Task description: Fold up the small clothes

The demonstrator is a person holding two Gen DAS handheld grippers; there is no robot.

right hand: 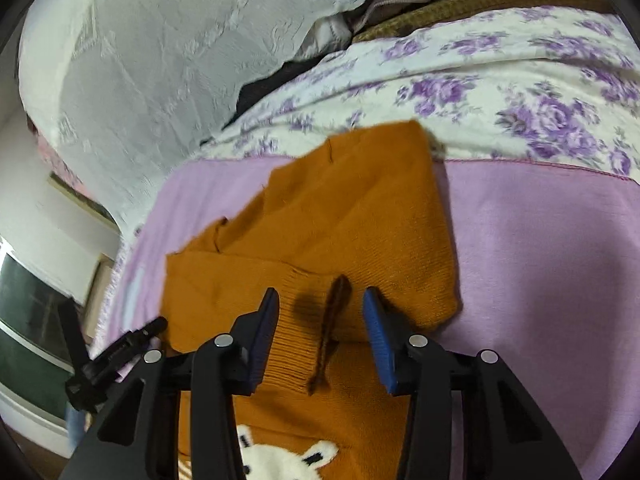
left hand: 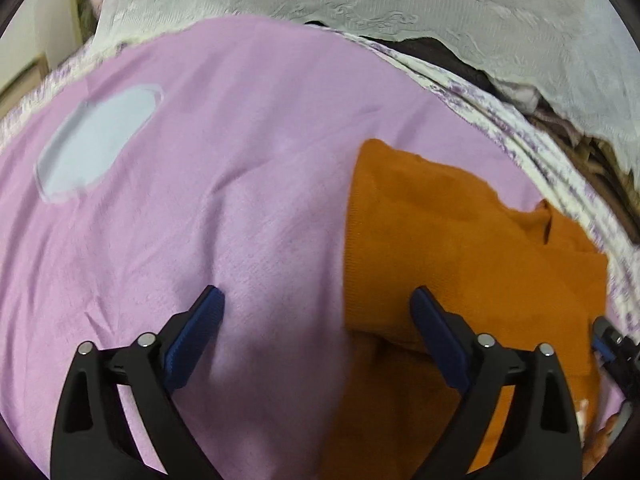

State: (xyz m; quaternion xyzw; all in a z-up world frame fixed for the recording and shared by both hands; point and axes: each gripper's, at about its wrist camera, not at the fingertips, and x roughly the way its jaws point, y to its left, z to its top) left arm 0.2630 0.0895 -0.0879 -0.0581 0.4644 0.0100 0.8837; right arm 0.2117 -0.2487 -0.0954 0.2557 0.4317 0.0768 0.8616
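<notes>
A small orange knitted sweater [left hand: 460, 240] lies partly folded on a lilac blanket [left hand: 200, 220]. In the right wrist view the sweater [right hand: 340, 220] shows a ribbed cuff, a brown strip [right hand: 330, 332] and a white animal motif [right hand: 280, 460] near the bottom. My left gripper [left hand: 316, 304] is open and empty; it hovers over the blanket with its right finger above the sweater's left edge. My right gripper [right hand: 320, 308] is open, with its fingers on either side of the ribbed cuff and brown strip, not closed on them.
A pale blue oval patch [left hand: 96, 144] is on the blanket at far left. A floral purple-and-white sheet [right hand: 520, 92] borders the blanket. White lace fabric [right hand: 160, 60] and piled clothes lie behind. The left gripper shows at lower left in the right wrist view [right hand: 116, 356].
</notes>
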